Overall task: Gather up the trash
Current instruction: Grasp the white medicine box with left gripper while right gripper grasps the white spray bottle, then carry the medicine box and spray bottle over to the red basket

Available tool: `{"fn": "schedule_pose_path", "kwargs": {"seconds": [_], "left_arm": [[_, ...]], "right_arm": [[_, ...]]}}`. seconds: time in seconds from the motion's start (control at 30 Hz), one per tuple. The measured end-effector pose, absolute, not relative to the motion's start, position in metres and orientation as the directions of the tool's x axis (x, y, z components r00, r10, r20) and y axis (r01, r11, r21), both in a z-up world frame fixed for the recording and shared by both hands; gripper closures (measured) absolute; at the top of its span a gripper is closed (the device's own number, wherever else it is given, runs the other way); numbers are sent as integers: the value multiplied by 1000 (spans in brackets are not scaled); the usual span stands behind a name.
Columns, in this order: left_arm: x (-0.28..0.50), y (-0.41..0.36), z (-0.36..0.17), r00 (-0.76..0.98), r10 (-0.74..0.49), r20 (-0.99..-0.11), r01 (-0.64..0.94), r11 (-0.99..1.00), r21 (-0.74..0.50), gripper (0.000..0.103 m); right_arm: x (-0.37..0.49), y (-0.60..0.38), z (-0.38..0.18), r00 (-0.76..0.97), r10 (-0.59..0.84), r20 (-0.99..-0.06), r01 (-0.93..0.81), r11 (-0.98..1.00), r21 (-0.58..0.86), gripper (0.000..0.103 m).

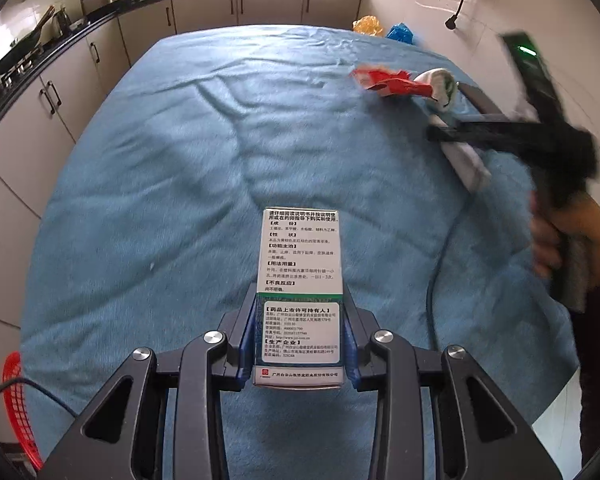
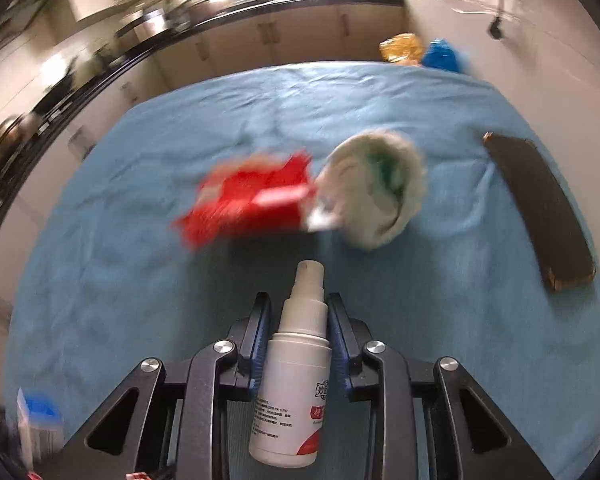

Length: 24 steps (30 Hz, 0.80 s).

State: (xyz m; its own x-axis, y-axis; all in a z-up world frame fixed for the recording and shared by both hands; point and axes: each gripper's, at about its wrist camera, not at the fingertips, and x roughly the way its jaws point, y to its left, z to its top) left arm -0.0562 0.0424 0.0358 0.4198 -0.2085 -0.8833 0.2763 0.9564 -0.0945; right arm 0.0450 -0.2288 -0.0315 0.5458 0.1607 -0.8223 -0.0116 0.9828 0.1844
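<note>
My left claw (image 1: 300, 332) pinches a small white cardboard medicine box (image 1: 300, 280) with black print and a green stripe — blue pads press both its sides, the box pointing forward above the desk (image 1: 160, 168), which is covered in a wrinkled blue towel-like cloth.

My right claw (image 2: 298, 334) pinches a white plastic spray bottle (image 2: 294, 376) with a red label, pads against its upper body, nozzle pointing forward over the blue cloth. No earlier view, so I only give the grip as it stands.

Ahead of the bottle lies a crumpled red wrapper (image 2: 252, 200), blurred, touching a crumpled white wad with green marks (image 2: 380, 188) on its right. In the left wrist view the same red wrapper (image 1: 384, 82) and white wad (image 1: 440, 86) sit at the far right of the desk, near my right claw (image 1: 452, 134), which is motion-blurred there; my right hand (image 1: 572, 236) grips its handle.

A flat dark rectangular slab with brownish worn edges (image 2: 540, 208) lies on the cloth at right, apart from the wad. A yellow plastic bag (image 2: 402, 48) and a blue plastic bag (image 2: 442, 54) sit beyond the far desk edge by the wall. A red mesh basket (image 1: 18, 396) peeks in at lower left — contents not visible. A white and blue box-like thing (image 2: 36, 420) at lower left is too blurred to tell. Kitchen cabinets (image 1: 260, 4) run along the back.
</note>
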Motion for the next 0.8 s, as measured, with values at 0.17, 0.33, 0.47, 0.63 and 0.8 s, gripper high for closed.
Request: {"fn": "schedule_pose_path", "kwargs": {"seconds": [0.17, 0.33, 0.47, 0.63, 0.8], "left_arm": [[-55, 51, 25, 433, -188, -882, 240, 967, -89, 69], [-54, 55, 24, 456, -174, -873, 216, 973, -81, 67], [-54, 50, 23, 472, -171, -865, 225, 972, -70, 59], [-54, 49, 22, 489, -186, -852, 221, 972, -86, 53], [-57, 61, 28, 502, -195, -842, 174, 977, -123, 70]], "right_arm": [[-20, -226, -32, 493, 310, -813, -150, 951, 271, 43], [-54, -231, -35, 528, 270, -805, -129, 963, 238, 25], [-59, -223, -36, 556, 227, -800, -122, 974, 192, 30], [-54, -211, -36, 583, 163, -796, -102, 987, 127, 53], [-51, -203, -38, 607, 139, -783, -88, 990, 108, 71]]}}
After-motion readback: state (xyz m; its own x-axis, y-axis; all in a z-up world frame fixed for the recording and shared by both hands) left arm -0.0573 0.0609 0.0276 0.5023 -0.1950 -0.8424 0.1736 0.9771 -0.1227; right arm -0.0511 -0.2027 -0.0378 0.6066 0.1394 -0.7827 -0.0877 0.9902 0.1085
